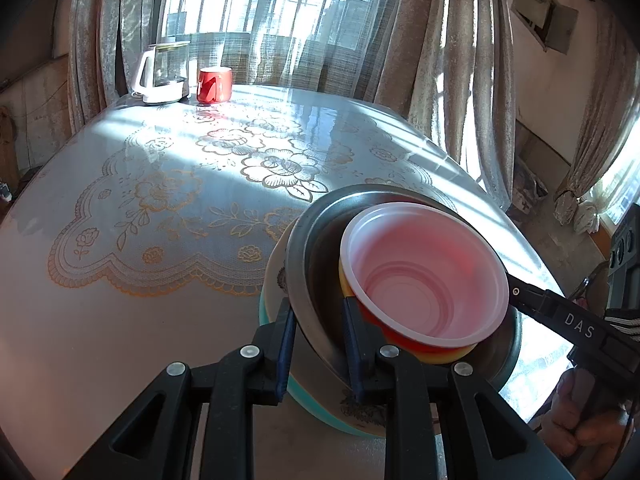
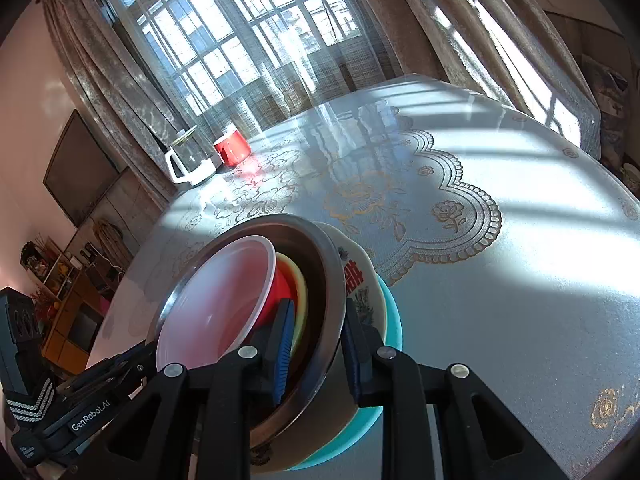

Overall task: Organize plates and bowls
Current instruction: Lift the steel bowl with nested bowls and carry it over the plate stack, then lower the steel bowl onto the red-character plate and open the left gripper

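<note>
Your left gripper (image 1: 318, 344) is clamped on the near rim of the steel bowl (image 1: 304, 264), one blue ribbed pad outside the wall and one inside; the bowl sits nested on a flowered ceramic plate (image 1: 274, 280) and a teal plate (image 1: 308, 398), directly ahead of the tool. Inside the steel bowl, just right of your inner pad, lies a yellow bowl (image 1: 452, 354) holding a red plastic bowl (image 1: 424, 272) with a white rim and ridged, translucent inside. Only the left wrist view shows the flowered print at the plate's near edge, and your other hand (image 1: 584, 420) at far right. Far ahead and left of the tool stand a clear kettle (image 1: 162, 74) with a white base and a glossy red mug (image 1: 215, 85) on the table (image 1: 120, 320), under a smooth lace-patterned cover.

Your right gripper (image 2: 316, 348) grips the same steel rim from the opposite side, pads on either face of the wall. Only this view shows the red characters printed on the ceramic plate (image 2: 354, 276), the dark screen (image 2: 80, 172) on the wall and the wooden shelves (image 2: 68, 312) far left of the tool.
</note>
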{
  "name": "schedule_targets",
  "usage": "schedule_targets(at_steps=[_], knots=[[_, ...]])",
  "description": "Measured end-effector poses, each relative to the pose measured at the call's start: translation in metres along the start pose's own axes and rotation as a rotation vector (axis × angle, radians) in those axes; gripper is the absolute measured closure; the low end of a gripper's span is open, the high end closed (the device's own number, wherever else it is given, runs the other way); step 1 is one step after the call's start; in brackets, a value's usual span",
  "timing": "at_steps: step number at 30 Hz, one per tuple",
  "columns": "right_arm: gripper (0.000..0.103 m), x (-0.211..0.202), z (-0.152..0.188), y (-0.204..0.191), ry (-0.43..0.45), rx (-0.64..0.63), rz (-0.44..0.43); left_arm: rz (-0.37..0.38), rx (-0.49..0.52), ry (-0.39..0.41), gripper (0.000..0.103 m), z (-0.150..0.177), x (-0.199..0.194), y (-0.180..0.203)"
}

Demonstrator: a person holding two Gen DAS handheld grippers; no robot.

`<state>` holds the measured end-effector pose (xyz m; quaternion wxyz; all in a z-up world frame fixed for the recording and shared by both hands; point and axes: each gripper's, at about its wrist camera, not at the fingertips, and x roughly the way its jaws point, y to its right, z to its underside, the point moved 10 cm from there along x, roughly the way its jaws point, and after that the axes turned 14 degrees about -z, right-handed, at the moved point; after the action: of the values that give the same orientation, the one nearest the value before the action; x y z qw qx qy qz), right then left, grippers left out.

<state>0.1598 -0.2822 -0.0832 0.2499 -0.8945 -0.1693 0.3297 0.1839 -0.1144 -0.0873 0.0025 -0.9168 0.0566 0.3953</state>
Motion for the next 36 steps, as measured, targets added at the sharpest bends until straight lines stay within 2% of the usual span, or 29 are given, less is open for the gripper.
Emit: schedule_targets(at_steps=[11,19,28,32,36], knots=[[0.079,-0.005,-0.001,0.001,-0.004,0.055,-0.034,-0.012,-0.013,-0.007,0.078,0.001,-0.002,-0.001],[0.077,-0.018,-0.004,-0.002,0.022,0.044,-0.031,-0.001,-0.049,-0.003,0.067,0.005,-0.011,-0.009],[0.077,-0.021,0.007,0.002,0.011,0.052,-0.021,0.009,-0.060,0.012,0.068,0.008,-0.022,-0.013],[0.086,-0.017,0.011,-0.003,0.001,0.025,-0.017,0.022,-0.041,0.018,0.068,0.010,-0.026,-0.008],[0.086,-0.018,0.012,-0.003,-0.006,0.024,-0.014,0.041,-0.025,0.028,0.068,0.009,-0.029,-0.001]])
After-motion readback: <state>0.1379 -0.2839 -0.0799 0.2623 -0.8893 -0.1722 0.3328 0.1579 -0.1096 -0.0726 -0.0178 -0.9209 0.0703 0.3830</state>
